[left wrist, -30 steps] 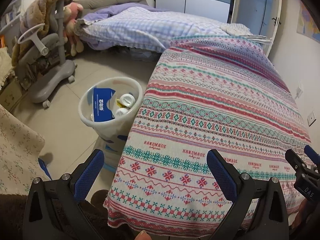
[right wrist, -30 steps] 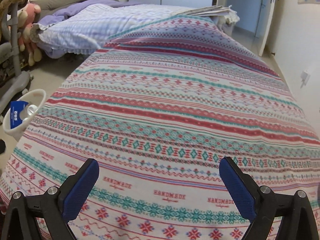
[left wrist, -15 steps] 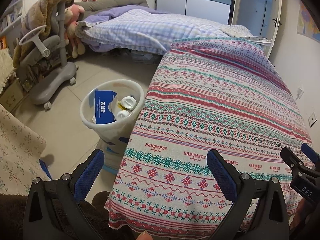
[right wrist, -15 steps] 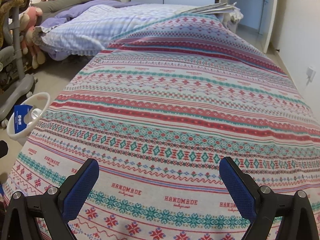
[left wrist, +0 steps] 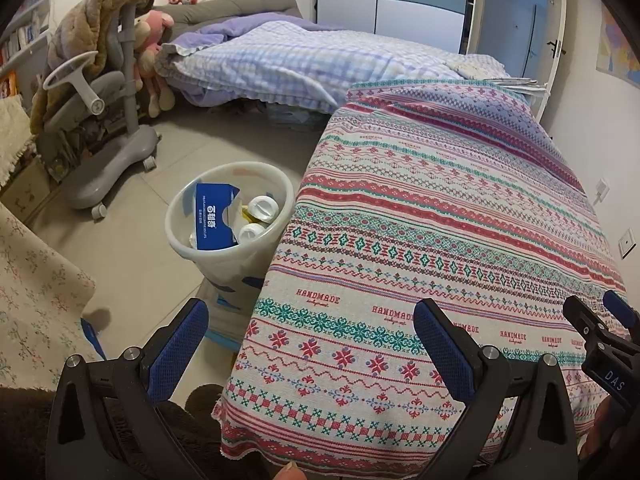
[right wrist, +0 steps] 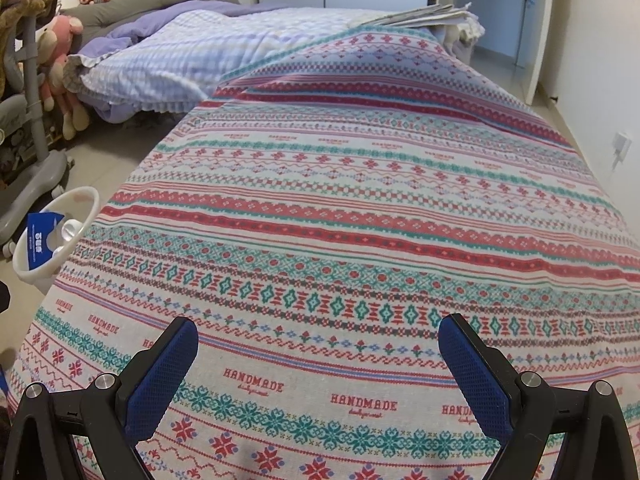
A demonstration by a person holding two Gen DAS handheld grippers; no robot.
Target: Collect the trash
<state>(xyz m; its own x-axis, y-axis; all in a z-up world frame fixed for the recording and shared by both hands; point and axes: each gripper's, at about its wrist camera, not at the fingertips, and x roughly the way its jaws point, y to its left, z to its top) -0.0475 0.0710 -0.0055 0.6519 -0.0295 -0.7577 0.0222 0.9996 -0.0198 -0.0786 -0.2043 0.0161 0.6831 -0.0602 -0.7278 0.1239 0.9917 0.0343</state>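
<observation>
A white waste bin [left wrist: 256,256] stands on the floor against the left edge of the patterned table cover [left wrist: 460,216]. Inside it lie a blue tissue box [left wrist: 214,218] and two white round lids [left wrist: 262,208]. My left gripper [left wrist: 310,334] hangs open over the cover's near left corner, below the bin in the view, nothing between its blue pads. My right gripper [right wrist: 318,354] is open and empty above the cover [right wrist: 360,200]. The right wrist view catches the bin [right wrist: 86,210] at its left edge. The right gripper's tip [left wrist: 600,332] shows at the left wrist view's right edge.
A bed with a checked quilt [left wrist: 304,64] lies beyond the table. A grey wheeled chair [left wrist: 100,120] draped with a brown blanket stands at the left, with plush toys [left wrist: 154,48] behind it. A floral cloth [left wrist: 36,300] hangs at the near left. A door [left wrist: 512,20] is far right.
Both grippers have drawn back and slightly left from the table. The bin now sits further right and lower in the left wrist view. Both stay open.
</observation>
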